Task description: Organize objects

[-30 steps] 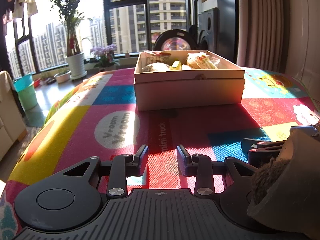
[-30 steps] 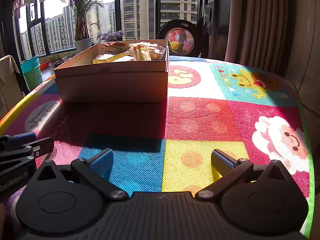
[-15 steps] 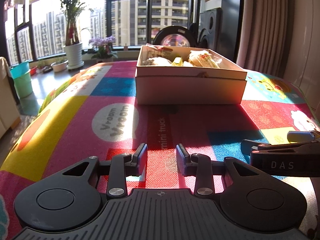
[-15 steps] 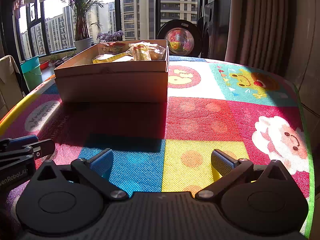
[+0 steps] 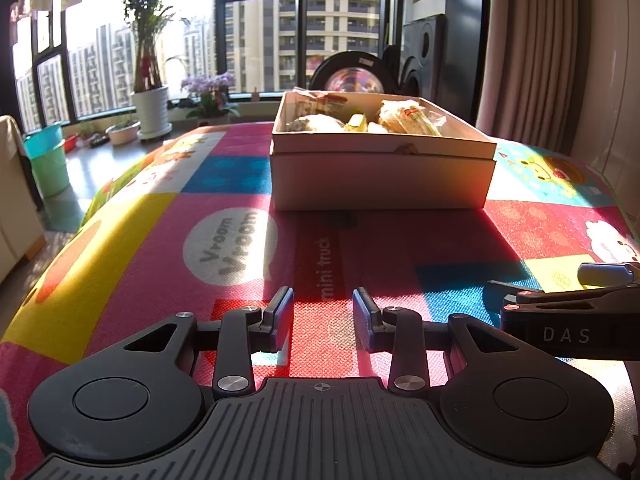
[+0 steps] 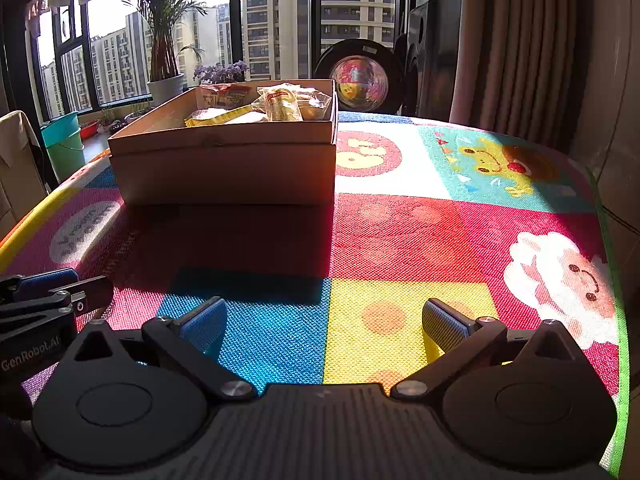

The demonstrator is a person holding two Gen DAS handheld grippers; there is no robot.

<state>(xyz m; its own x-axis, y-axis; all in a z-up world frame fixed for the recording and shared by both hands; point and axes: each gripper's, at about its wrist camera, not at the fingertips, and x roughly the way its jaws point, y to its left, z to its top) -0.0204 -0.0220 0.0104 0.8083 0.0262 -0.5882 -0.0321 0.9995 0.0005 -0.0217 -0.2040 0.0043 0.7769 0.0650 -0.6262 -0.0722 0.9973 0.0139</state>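
An open cardboard box (image 5: 380,176) stands on the colourful play mat (image 5: 132,240) ahead of both grippers, with several wrapped snack packets (image 5: 408,120) inside. In the right wrist view the same box (image 6: 224,172) sits ahead to the left, its packets (image 6: 280,106) piled at the back. My left gripper (image 5: 322,308) hovers low over the mat, its jaws a narrow gap apart with nothing between. My right gripper (image 6: 324,320) is wide open and empty over the blue and yellow squares. The two grippers sit side by side, well short of the box.
The mat's left edge drops off toward the floor, where a teal bucket (image 5: 48,156) and a potted plant (image 5: 150,108) stand by the windows. Behind the box are a round shiny disc (image 5: 352,78), a speaker (image 5: 424,56) and curtains (image 5: 528,60).
A brown sleeve at the lower right of the left wrist view has gone out of frame, and the left gripper has shifted slightly. The right wrist view is nearly unchanged.
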